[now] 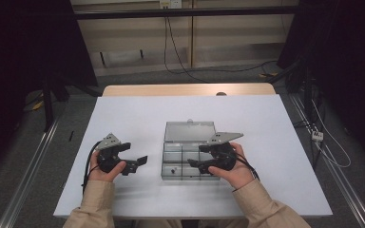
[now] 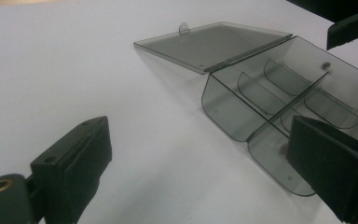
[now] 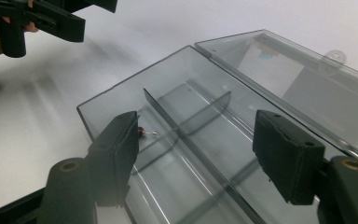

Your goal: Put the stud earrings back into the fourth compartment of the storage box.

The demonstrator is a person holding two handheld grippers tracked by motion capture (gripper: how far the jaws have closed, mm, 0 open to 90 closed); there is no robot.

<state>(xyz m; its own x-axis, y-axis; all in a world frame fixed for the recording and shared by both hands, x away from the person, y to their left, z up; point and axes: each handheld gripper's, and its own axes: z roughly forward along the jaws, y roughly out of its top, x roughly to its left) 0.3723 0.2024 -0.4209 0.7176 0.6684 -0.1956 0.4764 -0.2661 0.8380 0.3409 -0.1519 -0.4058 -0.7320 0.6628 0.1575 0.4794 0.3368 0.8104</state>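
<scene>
My left tongs (image 1: 140, 161) sit over the bare white table (image 1: 123, 114), left of the clear compartment box (image 1: 171, 164) and apart from it. Their jaws are spread wide and hold nothing; in the left gripper view the table shows between the two pads, and the box lies ahead and to the right, its near corner passing behind the right pad. My left hand (image 1: 105, 168) grips the tool from below.

The box stands at the middle of the table with its lid (image 1: 190, 131) swung fully back and lying flat beyond the tray. Dividers split the tray into several cells. A small dark item (image 3: 142, 132) with a thin wire end lies in one cell; in the high view it shows as a speck near the front of the box. It is too small to identify.

My right tongs (image 1: 195, 156) hang over the right part of the open tray, pointing left. Their jaws are released, wide apart, with nothing between them. In the right gripper view the small item lies just beside the left pad (image 3: 116, 154); I cannot tell whether the pad touches it. My right hand (image 1: 235, 168) covers the tray's right end in the high view.
</scene>
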